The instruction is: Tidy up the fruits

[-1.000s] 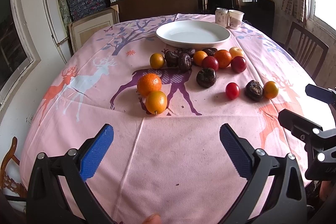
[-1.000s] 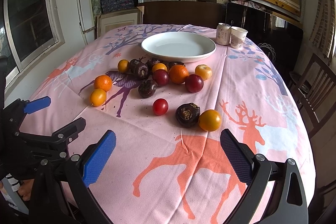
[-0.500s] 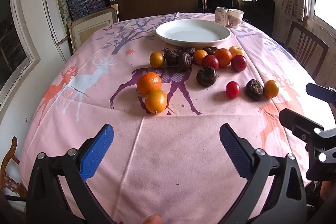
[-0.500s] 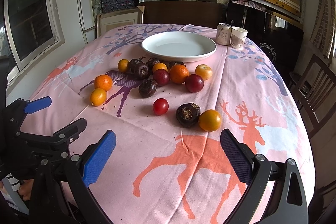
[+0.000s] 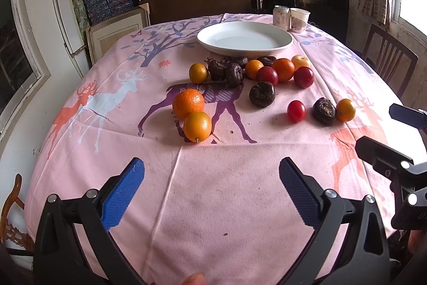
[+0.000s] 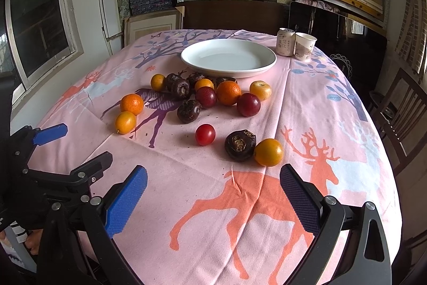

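The fruits point(image 5: 256, 82) lay scattered on the tablecloth point(image 5: 186, 205) just before the white plate point(image 5: 244, 38), unmoved from earlier. Both the left gripper point(image 5: 210, 186) and right gripper point(image 6: 213, 188) stayed wide open, empty; their bodies were cut off below.

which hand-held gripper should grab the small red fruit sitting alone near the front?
Probably right. The right hand-held gripper is open and the small red fruit sits almost straight ahead of it; from the left hand-held gripper it lies off to the right.
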Demonstrator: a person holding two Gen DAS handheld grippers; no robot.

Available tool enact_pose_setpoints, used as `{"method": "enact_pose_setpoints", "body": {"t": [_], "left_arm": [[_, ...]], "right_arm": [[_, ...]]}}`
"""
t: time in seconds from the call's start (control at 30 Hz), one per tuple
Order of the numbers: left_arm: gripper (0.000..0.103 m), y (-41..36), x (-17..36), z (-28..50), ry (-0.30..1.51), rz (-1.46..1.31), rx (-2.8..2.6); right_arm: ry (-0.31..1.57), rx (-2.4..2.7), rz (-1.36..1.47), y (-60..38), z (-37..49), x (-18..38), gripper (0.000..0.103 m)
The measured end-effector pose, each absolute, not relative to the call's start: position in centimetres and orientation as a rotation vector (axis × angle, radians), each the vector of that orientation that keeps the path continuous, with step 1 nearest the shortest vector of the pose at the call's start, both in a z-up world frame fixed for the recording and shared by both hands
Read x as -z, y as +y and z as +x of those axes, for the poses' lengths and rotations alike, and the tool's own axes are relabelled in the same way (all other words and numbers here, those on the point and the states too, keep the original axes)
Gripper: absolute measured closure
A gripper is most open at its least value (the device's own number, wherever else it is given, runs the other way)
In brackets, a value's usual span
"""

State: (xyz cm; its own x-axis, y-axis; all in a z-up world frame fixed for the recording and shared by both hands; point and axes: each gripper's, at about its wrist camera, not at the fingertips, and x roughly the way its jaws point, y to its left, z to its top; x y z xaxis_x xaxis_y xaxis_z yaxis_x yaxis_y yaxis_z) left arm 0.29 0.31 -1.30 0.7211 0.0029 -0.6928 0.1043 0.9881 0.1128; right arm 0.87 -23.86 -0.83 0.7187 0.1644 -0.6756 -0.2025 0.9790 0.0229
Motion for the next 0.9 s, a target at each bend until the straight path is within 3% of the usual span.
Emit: {"method": "enact_pose_setpoints", "body": {"t": [0.7,0.9], "left_arm": [[0.004,1.0,2.9,0.9,0.799,0.138,0.104],[0.004,4.7,5.9,4.1,0.964,-0.093,0.222]], "right_arm": [[0.812,-0.295,-0.096,-23.9,2.3,2.9,0.003],[0.904,-0.292,0.081,-28.2,4.9,6.2,0.003]]}}
